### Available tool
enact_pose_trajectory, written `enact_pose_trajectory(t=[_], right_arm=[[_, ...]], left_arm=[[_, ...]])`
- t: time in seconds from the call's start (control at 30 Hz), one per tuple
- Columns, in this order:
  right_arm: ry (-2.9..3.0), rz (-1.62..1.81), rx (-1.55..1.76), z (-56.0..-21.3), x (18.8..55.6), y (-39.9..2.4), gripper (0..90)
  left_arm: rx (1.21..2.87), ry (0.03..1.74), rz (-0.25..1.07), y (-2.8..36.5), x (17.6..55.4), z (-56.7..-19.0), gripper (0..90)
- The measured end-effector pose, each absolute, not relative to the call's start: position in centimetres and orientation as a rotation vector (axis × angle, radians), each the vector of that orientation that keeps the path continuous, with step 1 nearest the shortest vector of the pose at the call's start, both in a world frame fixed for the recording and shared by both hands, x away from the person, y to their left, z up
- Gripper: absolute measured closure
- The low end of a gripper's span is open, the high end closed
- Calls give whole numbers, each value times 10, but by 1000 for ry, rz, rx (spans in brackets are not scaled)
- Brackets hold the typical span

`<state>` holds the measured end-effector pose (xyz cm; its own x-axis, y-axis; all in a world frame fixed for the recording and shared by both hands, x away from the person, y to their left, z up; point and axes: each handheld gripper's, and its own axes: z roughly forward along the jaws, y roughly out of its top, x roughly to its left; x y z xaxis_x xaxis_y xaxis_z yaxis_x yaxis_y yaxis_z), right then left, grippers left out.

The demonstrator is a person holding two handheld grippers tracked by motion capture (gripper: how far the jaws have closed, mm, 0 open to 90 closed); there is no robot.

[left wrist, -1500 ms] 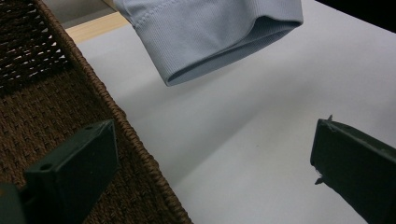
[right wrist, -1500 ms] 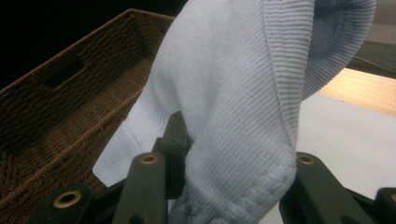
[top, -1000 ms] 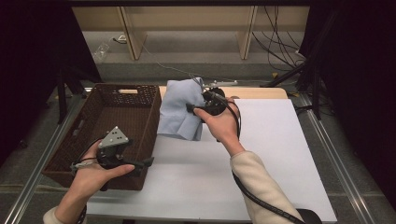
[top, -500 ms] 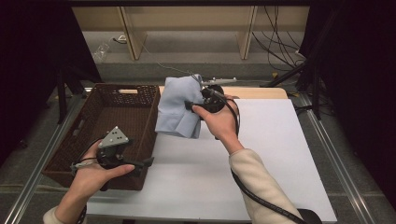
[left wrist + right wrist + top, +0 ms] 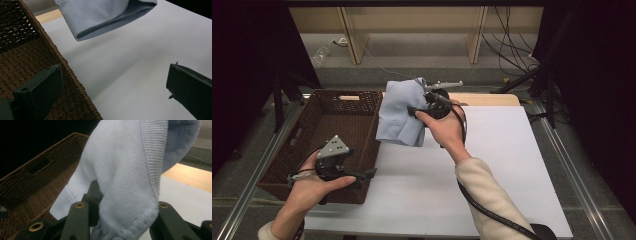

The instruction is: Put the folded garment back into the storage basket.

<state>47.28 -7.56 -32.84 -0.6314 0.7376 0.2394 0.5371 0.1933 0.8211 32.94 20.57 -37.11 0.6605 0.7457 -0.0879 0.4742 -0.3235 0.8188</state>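
A light blue knit cloth [image 5: 399,112] hangs in the air over the far right edge of the brown wicker basket [image 5: 344,95]. My right gripper [image 5: 416,107] is shut on its bunched upper part. In the right gripper view the cloth [image 5: 125,170] fills the space between the jaws of the right gripper [image 5: 122,220], with the basket [image 5: 37,175] behind at the left. My left gripper [image 5: 369,174] is open at the basket's near right corner. In its own view the left gripper [image 5: 112,85] has wide-set jaws, one over the basket's rim [image 5: 62,62], and the cloth's hem [image 5: 105,17] hangs above.
The white table top [image 5: 492,165] stretches to the right of the basket, with a wooden strip [image 5: 484,99] along its far edge. Metal rails run along both table sides. Cables and dark stands [image 5: 532,75] stand beyond the far right corner.
The right gripper has lifted the cloth slightly and carried it a little toward the basket. The left hand has stayed in place.
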Motion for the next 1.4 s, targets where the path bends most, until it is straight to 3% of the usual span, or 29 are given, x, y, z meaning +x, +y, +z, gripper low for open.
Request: enact_pose_trajectory(t=[1.4], right_arm=[[2254, 1433, 1223, -318, 478, -63, 641]], left_arm=[[1986, 946, 383, 205, 329, -371, 4]])
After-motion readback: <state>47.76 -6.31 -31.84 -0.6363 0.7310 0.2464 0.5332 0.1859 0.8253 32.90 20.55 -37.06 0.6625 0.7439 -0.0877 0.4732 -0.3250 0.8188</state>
